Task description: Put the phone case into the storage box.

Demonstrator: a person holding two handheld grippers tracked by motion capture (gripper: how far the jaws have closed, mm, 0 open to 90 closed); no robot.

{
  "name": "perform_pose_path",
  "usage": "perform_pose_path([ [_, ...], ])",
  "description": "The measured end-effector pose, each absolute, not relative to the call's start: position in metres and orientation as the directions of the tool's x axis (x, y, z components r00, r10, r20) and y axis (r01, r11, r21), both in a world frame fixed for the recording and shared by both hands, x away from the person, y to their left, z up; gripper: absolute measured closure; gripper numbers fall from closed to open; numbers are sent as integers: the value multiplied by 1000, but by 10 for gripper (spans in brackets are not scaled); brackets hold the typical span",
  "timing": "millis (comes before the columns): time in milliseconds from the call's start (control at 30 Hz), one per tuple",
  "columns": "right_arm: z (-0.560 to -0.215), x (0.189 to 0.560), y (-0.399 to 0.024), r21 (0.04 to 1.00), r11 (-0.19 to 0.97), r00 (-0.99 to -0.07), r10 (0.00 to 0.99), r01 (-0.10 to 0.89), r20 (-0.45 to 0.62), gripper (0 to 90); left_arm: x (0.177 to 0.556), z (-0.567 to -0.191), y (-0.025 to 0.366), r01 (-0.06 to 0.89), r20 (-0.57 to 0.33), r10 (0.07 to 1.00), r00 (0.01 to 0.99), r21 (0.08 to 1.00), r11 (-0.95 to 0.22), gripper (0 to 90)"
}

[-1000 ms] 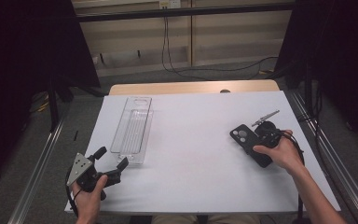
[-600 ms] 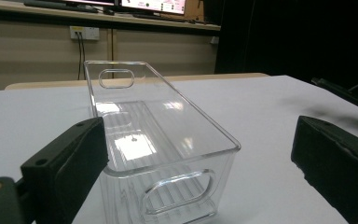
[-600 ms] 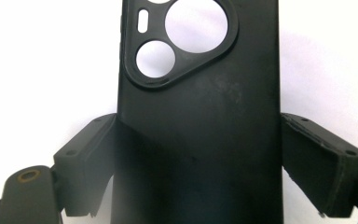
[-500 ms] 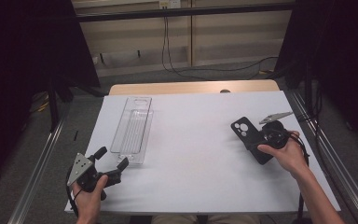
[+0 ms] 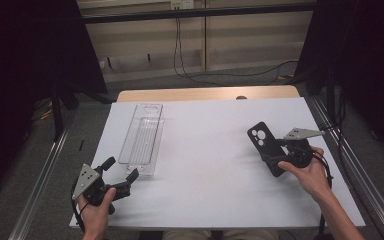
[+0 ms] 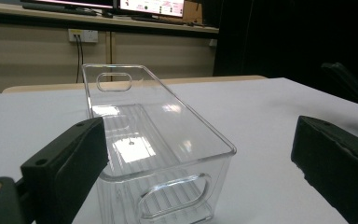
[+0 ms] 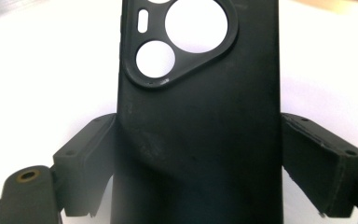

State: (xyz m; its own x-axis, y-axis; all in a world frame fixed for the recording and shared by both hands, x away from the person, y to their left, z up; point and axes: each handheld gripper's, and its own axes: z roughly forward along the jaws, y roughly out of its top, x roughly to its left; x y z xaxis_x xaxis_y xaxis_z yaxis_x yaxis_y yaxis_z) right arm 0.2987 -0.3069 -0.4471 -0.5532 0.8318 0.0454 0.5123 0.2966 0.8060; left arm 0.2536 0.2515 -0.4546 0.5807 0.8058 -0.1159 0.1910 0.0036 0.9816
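A black phone case (image 5: pixel 261 141) with round camera cutouts is held over the right side of the white table (image 5: pixel 205 170). My right gripper (image 5: pixel 276 156) is shut on it. In the right gripper view both jaws press on the long sides of the case (image 7: pixel 196 116), camera end pointing away. My left gripper (image 5: pixel 121 169) rests at the table's near left, jaws wide apart with nothing between them. It points at the near end of a clear plastic bin (image 5: pixel 142 140). In the left gripper view the empty bin (image 6: pixel 158 135) stands just beyond the gripper (image 6: pixel 200 158).
The bin lies lengthwise on the left half of the table, with handle cutouts at both ends. A wooden tabletop edge (image 5: pixel 205 94) shows behind the white surface. Metal rails (image 5: pixel 40 195) run along both sides, and cables (image 5: pixel 190 65) lie on the floor behind.
My right gripper has shifted slightly with the phone case, and its grey plate has swung to the right. The left gripper and the bin have stayed put.
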Motion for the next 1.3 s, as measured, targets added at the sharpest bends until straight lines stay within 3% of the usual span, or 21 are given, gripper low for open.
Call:
perform_pose_path([
  [767, -455, 276, -302, 938, 169, -596, 802, 303, 47, 141, 249, -451, 252, 182, -109, 805, 584, 983, 1, 36],
  [1300, -448, 257, -288, 960, 136, -664, 745, 247, 65, 141, 250, -448, 244, 178, -88, 775, 626, 984, -32, 35],
])
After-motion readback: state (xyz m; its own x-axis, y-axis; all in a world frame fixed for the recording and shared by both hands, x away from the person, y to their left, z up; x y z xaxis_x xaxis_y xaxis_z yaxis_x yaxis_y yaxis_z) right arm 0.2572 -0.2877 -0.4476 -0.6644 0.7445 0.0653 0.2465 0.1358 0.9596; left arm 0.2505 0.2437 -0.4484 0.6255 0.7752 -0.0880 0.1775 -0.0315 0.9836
